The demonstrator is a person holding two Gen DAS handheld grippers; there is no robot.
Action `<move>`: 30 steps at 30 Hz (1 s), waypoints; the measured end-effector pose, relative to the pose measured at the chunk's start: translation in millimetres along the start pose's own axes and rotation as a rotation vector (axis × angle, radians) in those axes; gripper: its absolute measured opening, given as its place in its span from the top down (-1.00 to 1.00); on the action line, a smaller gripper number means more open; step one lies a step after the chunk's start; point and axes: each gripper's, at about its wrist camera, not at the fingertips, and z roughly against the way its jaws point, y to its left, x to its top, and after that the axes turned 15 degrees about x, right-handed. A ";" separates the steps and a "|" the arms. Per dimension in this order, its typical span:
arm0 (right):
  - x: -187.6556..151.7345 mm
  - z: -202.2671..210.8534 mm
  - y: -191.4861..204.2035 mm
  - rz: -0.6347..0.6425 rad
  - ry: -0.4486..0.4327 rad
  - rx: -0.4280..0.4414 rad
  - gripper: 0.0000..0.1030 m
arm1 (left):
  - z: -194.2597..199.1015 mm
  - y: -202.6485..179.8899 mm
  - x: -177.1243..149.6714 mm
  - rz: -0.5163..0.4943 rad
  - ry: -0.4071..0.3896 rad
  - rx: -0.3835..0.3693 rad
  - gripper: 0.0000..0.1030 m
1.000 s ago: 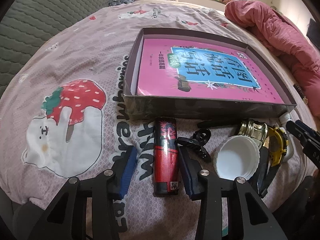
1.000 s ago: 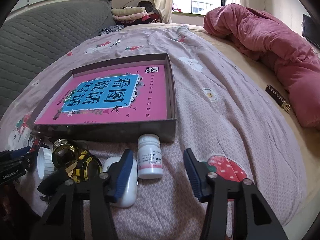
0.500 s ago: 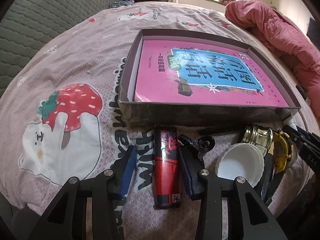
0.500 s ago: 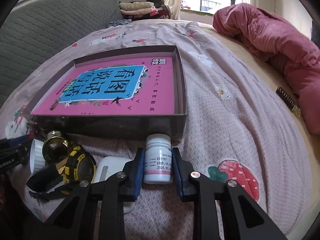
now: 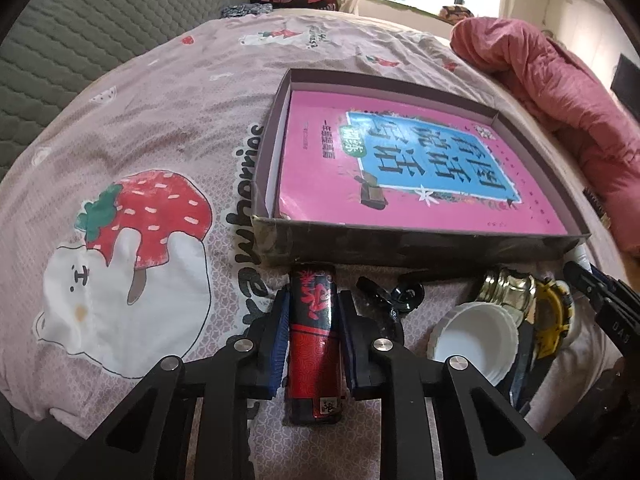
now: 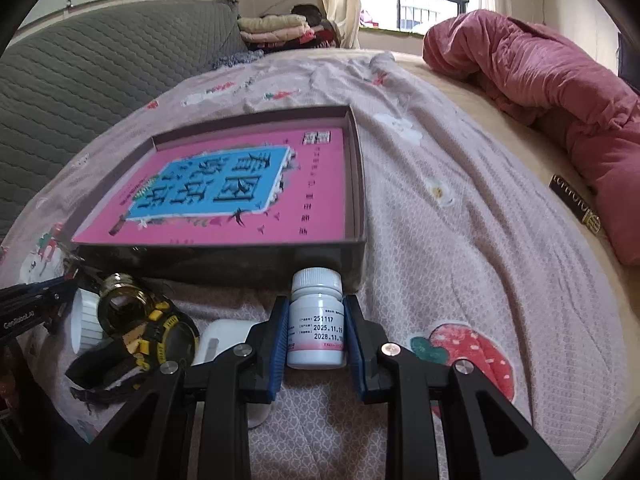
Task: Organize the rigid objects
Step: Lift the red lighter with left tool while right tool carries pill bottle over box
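Observation:
My left gripper [image 5: 314, 300] is shut on a red and black lighter [image 5: 314, 336] that lies on the bedsheet, just in front of the dark box [image 5: 400, 240]. My right gripper [image 6: 316, 308] is shut on a white pill bottle [image 6: 316, 320], held upright in front of the box's near right corner [image 6: 352, 252]. The shallow box holds a pink book [image 5: 420, 172], which also shows in the right wrist view [image 6: 224, 196].
Between the grippers lie a black clip [image 5: 396, 294], a white lid [image 5: 476, 338], a glass jar [image 6: 122, 310], a yellow and black watch [image 6: 160, 336] and a white object [image 6: 224, 340]. A pink quilt [image 6: 560, 92] lies at the right, a grey headboard [image 6: 100, 64] at the left.
Both grippers have closed: the left on the lighter, the right on the pill bottle. The right gripper has moved forward toward the box.

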 end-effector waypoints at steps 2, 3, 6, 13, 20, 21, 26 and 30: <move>1.6 3.8 0.9 -0.002 -0.007 0.004 0.48 | 4.4 1.7 0.3 0.002 -0.012 -0.013 0.55; 1.9 5.4 1.3 -0.007 -0.011 0.007 0.48 | 6.7 1.8 0.4 0.001 -0.016 -0.015 0.55; 2.9 9.9 5.9 -0.009 -0.019 0.015 0.48 | 16.5 2.2 -0.3 -0.002 -0.042 -0.029 0.55; 4.1 22.9 20.4 0.007 -0.044 0.030 0.48 | 29.4 5.4 -3.4 0.002 -0.064 -0.039 0.55; 1.9 33.6 29.1 0.017 -0.051 0.041 0.48 | 36.8 8.8 -4.9 0.011 -0.066 -0.038 0.55; 1.7 34.5 29.5 0.015 -0.053 0.042 0.48 | 37.4 9.8 -5.2 0.014 -0.064 -0.039 0.55; 1.5 39.3 30.7 0.009 -0.055 0.042 0.48 | 45.3 14.5 -6.3 0.010 -0.089 -0.009 0.56; 2.5 42.7 31.8 0.009 -0.062 0.041 0.48 | 47.9 19.1 -6.6 0.017 -0.085 -0.009 0.56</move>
